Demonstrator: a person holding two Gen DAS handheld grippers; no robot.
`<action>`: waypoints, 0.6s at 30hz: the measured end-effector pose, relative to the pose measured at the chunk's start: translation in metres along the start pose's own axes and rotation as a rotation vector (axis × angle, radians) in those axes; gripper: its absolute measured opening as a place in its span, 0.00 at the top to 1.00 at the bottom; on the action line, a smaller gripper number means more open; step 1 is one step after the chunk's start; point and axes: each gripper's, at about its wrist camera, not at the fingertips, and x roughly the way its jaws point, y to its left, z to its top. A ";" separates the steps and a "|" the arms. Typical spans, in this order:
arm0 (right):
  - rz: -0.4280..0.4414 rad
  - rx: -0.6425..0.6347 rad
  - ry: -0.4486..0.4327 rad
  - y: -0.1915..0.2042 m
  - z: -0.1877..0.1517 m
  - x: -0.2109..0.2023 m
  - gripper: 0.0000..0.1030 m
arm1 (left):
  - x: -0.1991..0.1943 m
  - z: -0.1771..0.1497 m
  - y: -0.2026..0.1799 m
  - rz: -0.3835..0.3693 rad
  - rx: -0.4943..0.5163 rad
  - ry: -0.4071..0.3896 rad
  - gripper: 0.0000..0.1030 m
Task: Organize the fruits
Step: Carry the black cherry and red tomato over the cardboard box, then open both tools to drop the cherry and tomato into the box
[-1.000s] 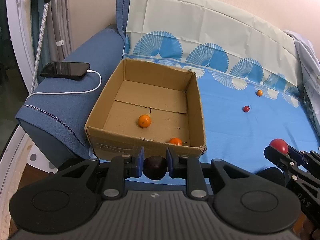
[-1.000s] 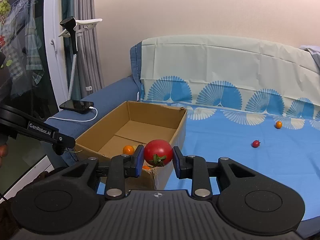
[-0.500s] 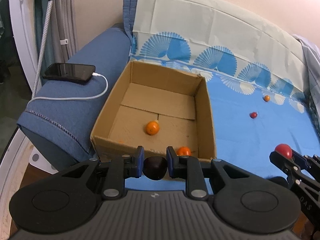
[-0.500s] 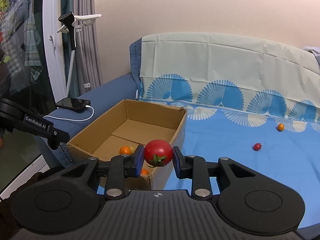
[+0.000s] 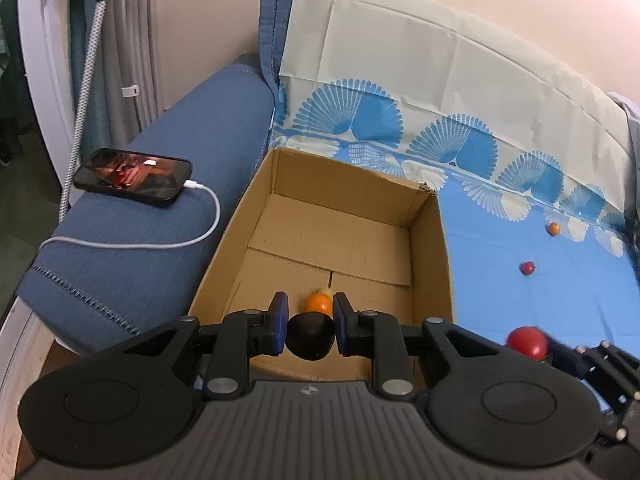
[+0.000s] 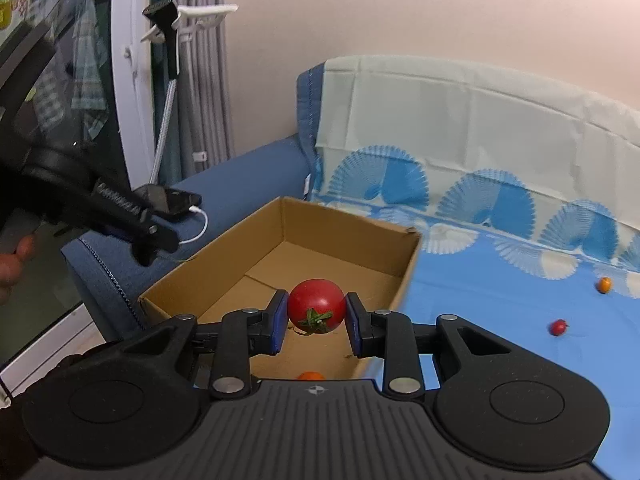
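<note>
My left gripper (image 5: 308, 314) is shut on a dark, almost black round fruit (image 5: 309, 342), held over the near edge of an open cardboard box (image 5: 430, 256). An orange fruit (image 5: 318, 303) lies on the box floor just beyond the fingers. My right gripper (image 6: 316, 314) is shut on a red tomato (image 6: 317, 305) with a green stem, hanging above the same cardboard box (image 6: 352, 232); that tomato (image 5: 527, 341) also shows at the lower right of the left wrist view. An orange fruit (image 6: 311, 376) peeks out low in the box.
On the blue patterned sheet (image 5: 540, 304) lie a small red fruit (image 5: 527, 267) and a small orange fruit (image 5: 553, 228). A phone (image 5: 133, 176) on a white cable rests on the blue sofa arm (image 5: 168, 184). A person's fingers (image 6: 14, 264) show at the left edge.
Both grippers have moved forward toward the box with their fruits still held. The box now looks nearer, and its front wall has slipped below both grippers.
</note>
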 end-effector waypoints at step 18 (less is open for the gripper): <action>0.060 -0.077 0.205 0.015 -0.016 0.131 0.69 | 0.154 0.014 0.006 0.057 0.019 0.172 0.74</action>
